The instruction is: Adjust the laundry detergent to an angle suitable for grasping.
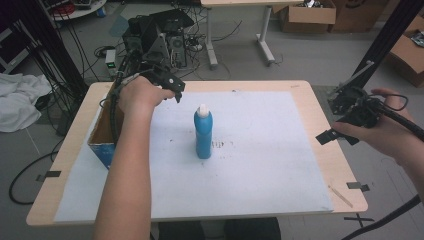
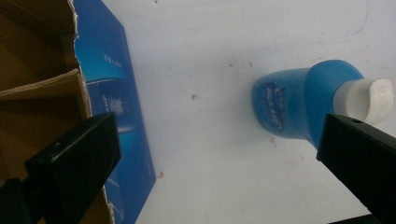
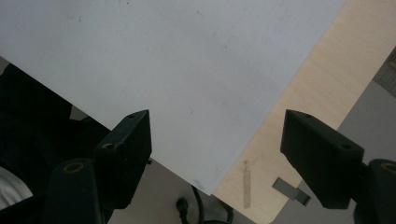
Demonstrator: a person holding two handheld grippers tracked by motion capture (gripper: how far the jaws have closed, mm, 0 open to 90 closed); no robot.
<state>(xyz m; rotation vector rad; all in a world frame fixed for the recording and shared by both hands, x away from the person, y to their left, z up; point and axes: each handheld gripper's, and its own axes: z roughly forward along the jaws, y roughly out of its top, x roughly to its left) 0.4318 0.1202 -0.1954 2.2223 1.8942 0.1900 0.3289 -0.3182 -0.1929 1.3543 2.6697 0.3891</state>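
Blue bottle point(image 1: 203, 134) stood upright mid-table — left gripper point(image 1: 172, 89) nearer, jaws wide, empty; right gripper point(image 1: 345, 127) spread, empty, held off the right edge.

Left gripper point(image 1: 176, 92) is raised with fingers spread wide; right gripper point(image 1: 327, 136) hangs open, empty, well apart.

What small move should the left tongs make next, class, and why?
Probably lower the left tongs toward the upright blue plastic bottle with the white cap. Their jaws stand wide open and empty, above and beside it, near the open cardboard box.
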